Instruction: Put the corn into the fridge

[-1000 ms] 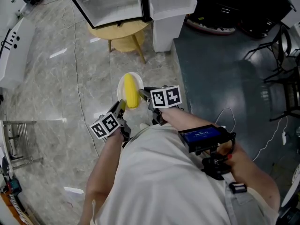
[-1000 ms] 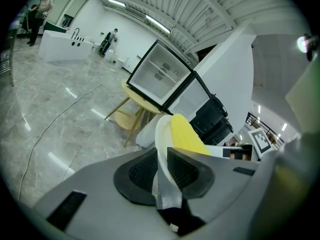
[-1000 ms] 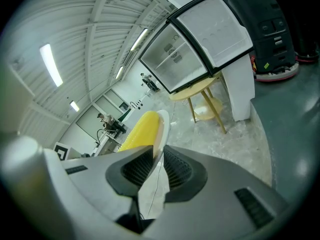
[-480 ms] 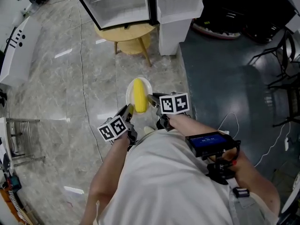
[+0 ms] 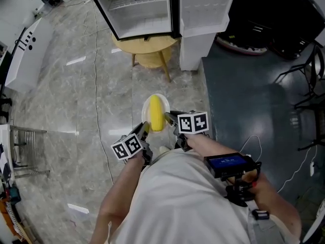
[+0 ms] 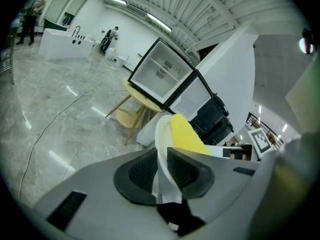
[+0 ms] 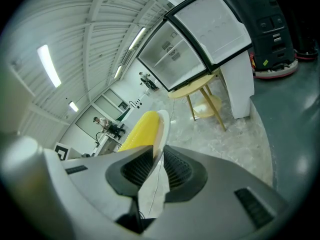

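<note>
The corn (image 5: 157,113) is a single cob of plain, bright yellow. It is long and rounded at the ends, with no husk or leaves showing. In the right gripper view faint lengthwise rows run along it (image 7: 141,129). It lies flat on a small white plate (image 5: 167,105), its length running from near to far, and covers most of the plate's middle.

The plate is held in the air just in front of the person, over the pale marbled floor (image 5: 66,111) and well short of the fridge (image 5: 142,9). The left tongs (image 5: 145,128) pinch the plate's near-left rim, and the left gripper view shows both ribbed pads pressed onto the thin white edge (image 6: 161,169). The right tongs (image 5: 170,117) pinch the right rim in the same way, with the edge caught between their pads (image 7: 157,166).

The fridge stands at the far side on a round wooden surface (image 5: 147,43). It is open, with a white inside and a wire shelf, and its door (image 5: 205,9) is swung out to the right.

The only print that shows clearly is the black-and-white square markers on the left cube (image 5: 128,147) and the right cube (image 5: 193,122). These are patterns, not words. A device with a lit blue screen (image 5: 227,162) is strapped to the person's right forearm, and the writing on it is too small to read. A mark on the fridge's inner back wall (image 6: 171,69) is also too small to make out.
</note>
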A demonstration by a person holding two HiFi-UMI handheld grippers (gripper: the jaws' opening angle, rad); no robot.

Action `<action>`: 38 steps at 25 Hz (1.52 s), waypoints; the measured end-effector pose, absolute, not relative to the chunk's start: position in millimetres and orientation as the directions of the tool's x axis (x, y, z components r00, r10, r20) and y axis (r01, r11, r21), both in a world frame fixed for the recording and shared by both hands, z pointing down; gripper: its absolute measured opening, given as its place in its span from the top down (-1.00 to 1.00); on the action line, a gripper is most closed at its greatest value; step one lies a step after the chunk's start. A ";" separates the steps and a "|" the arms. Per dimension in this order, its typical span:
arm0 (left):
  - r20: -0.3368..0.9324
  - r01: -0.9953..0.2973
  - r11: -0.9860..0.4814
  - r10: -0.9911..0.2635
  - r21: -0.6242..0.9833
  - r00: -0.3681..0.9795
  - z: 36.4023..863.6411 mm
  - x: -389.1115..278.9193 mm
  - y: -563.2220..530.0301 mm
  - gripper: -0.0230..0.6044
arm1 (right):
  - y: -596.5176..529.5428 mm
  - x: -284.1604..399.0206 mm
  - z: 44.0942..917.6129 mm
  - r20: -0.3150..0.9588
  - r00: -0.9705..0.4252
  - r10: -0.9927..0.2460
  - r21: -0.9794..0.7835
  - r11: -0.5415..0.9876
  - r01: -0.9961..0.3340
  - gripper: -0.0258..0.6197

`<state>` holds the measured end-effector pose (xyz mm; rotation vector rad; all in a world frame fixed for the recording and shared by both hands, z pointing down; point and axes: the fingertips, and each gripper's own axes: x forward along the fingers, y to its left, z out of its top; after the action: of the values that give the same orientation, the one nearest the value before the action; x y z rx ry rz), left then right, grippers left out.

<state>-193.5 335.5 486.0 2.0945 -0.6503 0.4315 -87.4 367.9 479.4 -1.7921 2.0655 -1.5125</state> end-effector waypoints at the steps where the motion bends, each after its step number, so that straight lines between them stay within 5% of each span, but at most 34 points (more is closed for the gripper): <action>1: 0.523 -0.596 -0.476 -0.292 0.647 0.801 487.1 -193.6 333.3 0.71 | 365.5 -87.1 479.6 0.543 -0.346 -0.765 -0.651 -0.123 -0.749 0.71; 38: 0.551 -0.679 -0.360 -0.401 0.640 0.732 498.5 -113.8 228.6 0.71 | 244.4 -2.0 492.6 0.552 -0.460 -0.696 -0.657 -0.023 -0.754 0.72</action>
<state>-113.8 228.6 498.5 1.9974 -0.8210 0.3752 -2.0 244.4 492.6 -1.6615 2.2353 -1.5766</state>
